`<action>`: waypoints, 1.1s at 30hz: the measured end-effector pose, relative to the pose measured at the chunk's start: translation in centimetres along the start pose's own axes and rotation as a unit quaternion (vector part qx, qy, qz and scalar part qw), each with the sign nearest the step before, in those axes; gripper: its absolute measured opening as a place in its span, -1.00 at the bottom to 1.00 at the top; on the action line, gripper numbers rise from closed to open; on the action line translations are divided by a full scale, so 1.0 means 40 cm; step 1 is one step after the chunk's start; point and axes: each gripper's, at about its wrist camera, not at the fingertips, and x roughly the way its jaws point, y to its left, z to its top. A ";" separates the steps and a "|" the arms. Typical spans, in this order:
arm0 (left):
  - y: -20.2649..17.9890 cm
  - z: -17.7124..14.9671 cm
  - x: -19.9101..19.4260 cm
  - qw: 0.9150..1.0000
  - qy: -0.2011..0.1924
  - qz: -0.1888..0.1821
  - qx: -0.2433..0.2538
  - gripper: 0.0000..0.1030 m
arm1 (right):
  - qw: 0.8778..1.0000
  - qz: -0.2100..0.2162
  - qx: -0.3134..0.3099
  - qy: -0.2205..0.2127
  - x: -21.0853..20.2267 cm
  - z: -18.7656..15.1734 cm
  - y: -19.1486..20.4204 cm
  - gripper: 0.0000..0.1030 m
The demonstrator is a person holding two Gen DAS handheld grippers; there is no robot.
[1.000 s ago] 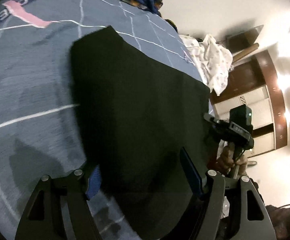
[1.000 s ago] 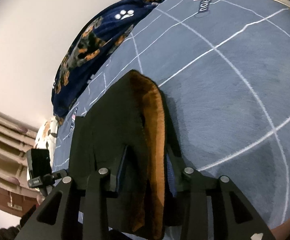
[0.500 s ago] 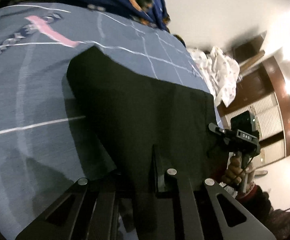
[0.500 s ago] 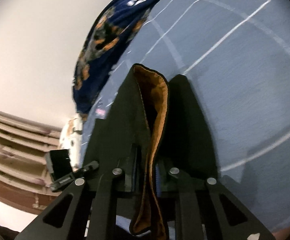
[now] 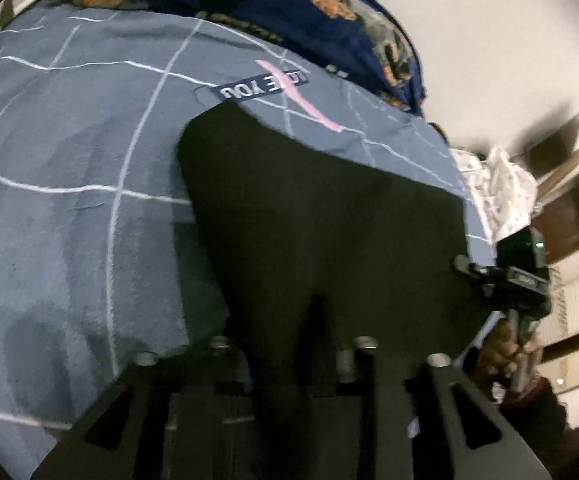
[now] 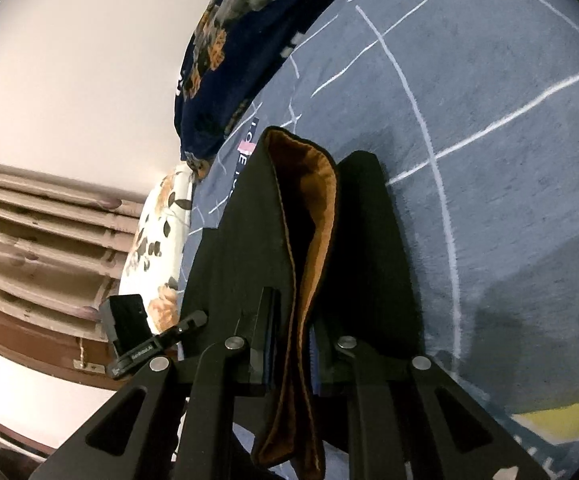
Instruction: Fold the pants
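Note:
The black pants (image 5: 321, 216) lie partly on the grey-blue bed cover (image 5: 69, 200), their near edge lifted. My left gripper (image 5: 289, 356) is shut on that near edge at one corner. In the right wrist view my right gripper (image 6: 293, 344) is shut on the other end of the pants (image 6: 241, 240), where the orange-brown lining (image 6: 313, 208) of the waistband shows between the fingers. The right gripper also shows in the left wrist view (image 5: 521, 276), at the far right edge of the cloth. The left gripper shows in the right wrist view (image 6: 133, 336) at the lower left.
A dark blue patterned blanket (image 5: 329, 4) is bunched at the far side of the bed. A white flowered cloth (image 5: 501, 184) lies at the bed's right end. Brown wooden cupboards (image 5: 577, 240) stand beyond. A yellow patch (image 6: 561, 416) shows on the cover.
My left gripper went from open around the pants' edge to shut on it. Both grippers have lifted and carried the edge toward the far side of the bed.

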 end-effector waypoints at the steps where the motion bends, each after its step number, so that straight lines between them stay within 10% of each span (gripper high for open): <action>1: -0.004 -0.004 -0.002 1.000 0.000 0.006 0.003 -0.25 | 1.000 -0.005 -0.001 -0.003 -0.009 -0.001 0.000 -0.73; 9: -0.038 -0.014 -0.014 0.999 -0.015 0.024 0.034 0.23 | 0.999 -0.032 -0.035 -0.020 -0.045 0.009 0.043 -0.74; 23: -0.023 -0.030 0.003 0.999 0.007 0.025 0.020 0.23 | 0.996 -0.003 0.038 -0.079 -0.186 0.004 -0.032 -0.54; 33: -0.044 -0.041 -0.063 0.999 -0.039 0.026 0.011 0.26 | 0.995 0.009 0.087 -0.037 -0.199 -0.132 -0.021 -0.54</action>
